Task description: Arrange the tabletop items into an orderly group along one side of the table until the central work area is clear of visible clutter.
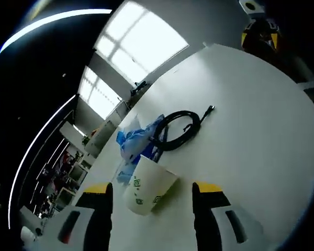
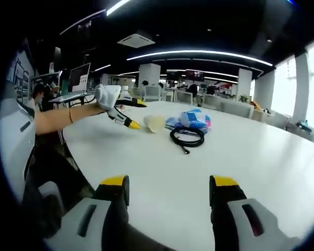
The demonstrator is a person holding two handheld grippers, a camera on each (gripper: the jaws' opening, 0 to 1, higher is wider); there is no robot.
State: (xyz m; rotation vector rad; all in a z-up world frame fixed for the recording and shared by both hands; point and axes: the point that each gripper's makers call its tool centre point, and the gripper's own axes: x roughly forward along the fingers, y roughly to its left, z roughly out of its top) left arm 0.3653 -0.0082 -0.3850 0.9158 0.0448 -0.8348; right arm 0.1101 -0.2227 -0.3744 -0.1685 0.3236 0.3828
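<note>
1. In the left gripper view, dark shelving and ceiling light strips fill the left edge; large bright windows [image 1: 141,42] stand beyond the far rim of the white table [image 1: 251,130].
2. The left gripper [image 1: 152,201] has its jaws spread wide, holding nothing; a paper cup [image 1: 147,186] lies tipped on its side between them, touching neither as far as I can tell.
3. Just behind the cup lies a blue plastic bag [image 1: 133,138]; a coiled black cable [image 1: 179,129] rests against it, its plug end trailing right.
4. In the right gripper view, a person's bare forearm [image 2: 60,119] reaches in from the left with the left gripper [image 2: 126,118], near the cup [image 2: 154,123]; the blue bag [image 2: 193,119] and cable [image 2: 187,137] sit just right of it, grouped toward the table's far side.
5. The right gripper [image 2: 168,194] hangs open over bare tabletop [image 2: 251,151]; behind is an open office with desks, monitors, strip lights and windows at right.
</note>
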